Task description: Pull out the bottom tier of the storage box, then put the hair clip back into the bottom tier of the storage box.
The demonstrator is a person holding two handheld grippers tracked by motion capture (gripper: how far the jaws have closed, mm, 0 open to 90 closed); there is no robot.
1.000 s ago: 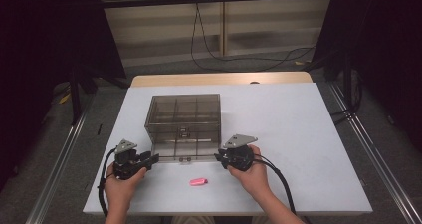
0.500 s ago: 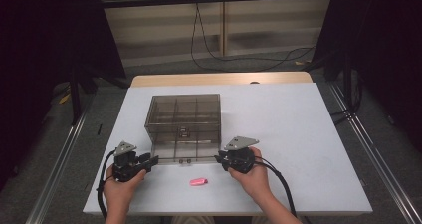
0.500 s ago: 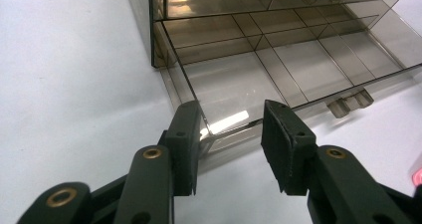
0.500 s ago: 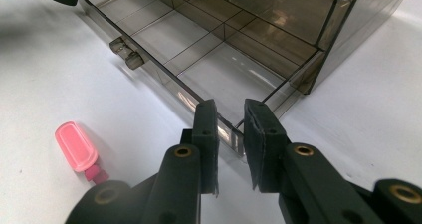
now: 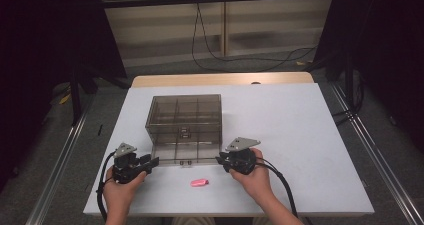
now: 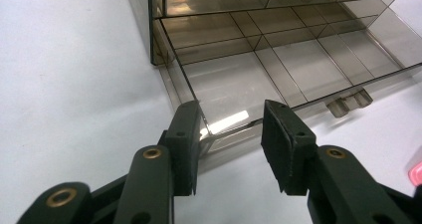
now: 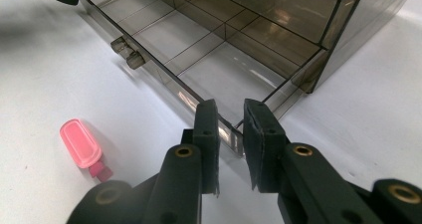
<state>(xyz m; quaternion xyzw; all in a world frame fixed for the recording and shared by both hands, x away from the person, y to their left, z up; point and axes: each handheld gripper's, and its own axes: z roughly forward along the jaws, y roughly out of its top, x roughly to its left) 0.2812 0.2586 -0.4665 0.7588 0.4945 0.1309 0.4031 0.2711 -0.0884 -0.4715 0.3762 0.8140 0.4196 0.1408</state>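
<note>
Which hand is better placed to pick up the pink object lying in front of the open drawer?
Probably the right. The pink object lies nearer the right gripper than the left gripper. Both grippers sit at front corners of the drawer.

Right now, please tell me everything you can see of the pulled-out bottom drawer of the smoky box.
The bottom drawer looks like smoky clear plastic, split by thin walls into empty compartments. It stands pulled out toward the person from the box, level on the white table. A small clear handle sits on its front wall. The left gripper straddles one front corner and the right gripper the other; whether their jaws press on it I cannot tell.
</note>
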